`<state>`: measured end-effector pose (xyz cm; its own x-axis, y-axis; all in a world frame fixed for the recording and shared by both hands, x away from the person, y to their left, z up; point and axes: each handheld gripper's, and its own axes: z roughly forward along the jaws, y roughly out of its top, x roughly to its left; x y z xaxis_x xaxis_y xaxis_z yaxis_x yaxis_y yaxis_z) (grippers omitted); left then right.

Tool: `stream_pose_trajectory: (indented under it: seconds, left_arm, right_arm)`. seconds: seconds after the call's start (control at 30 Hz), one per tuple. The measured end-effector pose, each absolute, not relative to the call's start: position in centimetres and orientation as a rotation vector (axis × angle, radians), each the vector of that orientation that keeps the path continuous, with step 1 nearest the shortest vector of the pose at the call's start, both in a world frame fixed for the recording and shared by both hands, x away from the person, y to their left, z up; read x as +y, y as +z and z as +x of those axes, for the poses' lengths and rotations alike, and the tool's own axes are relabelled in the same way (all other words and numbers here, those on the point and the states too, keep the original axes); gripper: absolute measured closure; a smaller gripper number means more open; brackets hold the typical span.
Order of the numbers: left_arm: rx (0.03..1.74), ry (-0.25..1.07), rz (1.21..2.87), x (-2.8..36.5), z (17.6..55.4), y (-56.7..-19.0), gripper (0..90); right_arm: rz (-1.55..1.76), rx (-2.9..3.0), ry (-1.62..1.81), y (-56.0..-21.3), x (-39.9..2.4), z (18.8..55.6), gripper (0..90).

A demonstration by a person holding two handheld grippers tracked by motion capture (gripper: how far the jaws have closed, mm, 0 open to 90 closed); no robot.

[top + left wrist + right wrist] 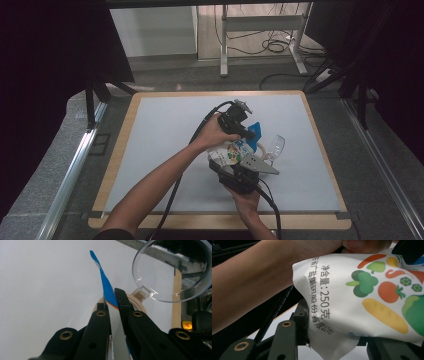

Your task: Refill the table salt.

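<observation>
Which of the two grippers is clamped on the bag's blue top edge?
The left gripper: its jaws pinch the blue edge of the bag, beside the clear glass. The right gripper holds the bag's white bottom.

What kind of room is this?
Probably a lab or workshop for recording tests: a padded work table, black curtains on both sides, and loose cables on the floor under a metal desk frame.

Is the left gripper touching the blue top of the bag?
Touching. In the left gripper view, the left gripper has its two black jaws pinched shut on the bag's blue top edge, with no gap either side.
</observation>
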<state>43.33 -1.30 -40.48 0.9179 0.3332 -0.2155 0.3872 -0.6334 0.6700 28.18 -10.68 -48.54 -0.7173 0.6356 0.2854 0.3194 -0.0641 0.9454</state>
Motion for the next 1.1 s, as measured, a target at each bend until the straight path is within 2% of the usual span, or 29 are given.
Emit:
stream_pose_trajectory:
  seconds: [1.1]
  left_arm:
    - [0.513, -0.092, 2.308, -1.27, 43.23, -40.48, 89.7]
  right_arm:
    - [1.033, 1.951, 1.859, -48.47, -10.59, 28.14, 58.6]
